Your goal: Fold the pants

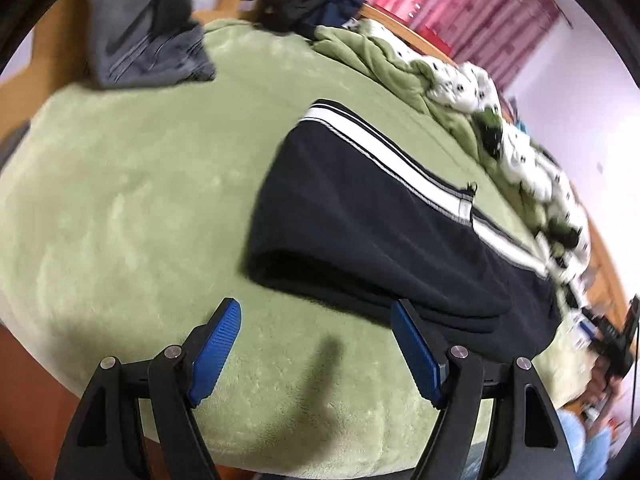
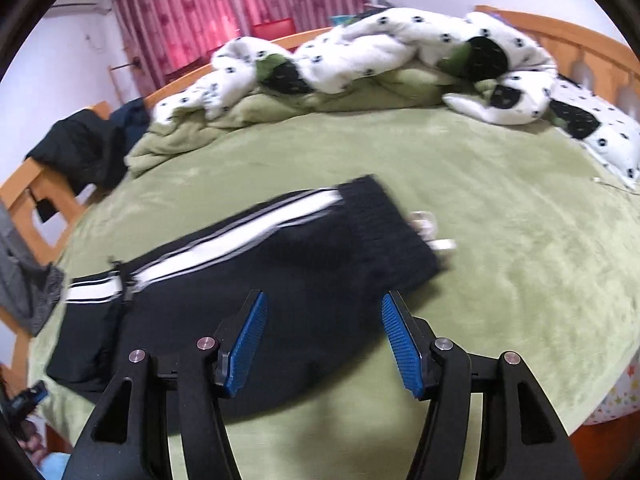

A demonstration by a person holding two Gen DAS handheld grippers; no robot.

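Pants (image 1: pixel 372 216) lie flat on the green bed cover (image 1: pixel 132 200), already folded lengthwise into one long dark strip with the white side stripe (image 1: pixel 400 160) running along its far edge. Long axis runs roughly crosswise to both grippers, so each hand faces one end of the strip. Left gripper (image 1: pixel 316 352): jaws apart, nothing between them, hanging over bare cover; the folded leg end sits just ahead and to its right, with the right blue pad (image 1: pixel 416 352) overlapping the near hem in view, contact unclear. Right gripper (image 2: pixel 322 340): jaws apart, pads not pressing on anything; dark cloth shows under and between them, waistband (image 2: pixel 384 224) ahead and slightly right, white drawstring ends (image 2: pixel 432 236) poking out past it. Can't tell whether the right fingertips touch the fabric; the frame is blurred. Judging from the layout, right hand is nearer the waist end, left hand nearer the leg end, so the next fold likely means bringing one end over along the long axis. Quilt (image 2: pixel 360 52) is bunched at the far bed edge, well apart from the pants; grey garment (image 1: pixel 148 44) at the far left corner, also clear.
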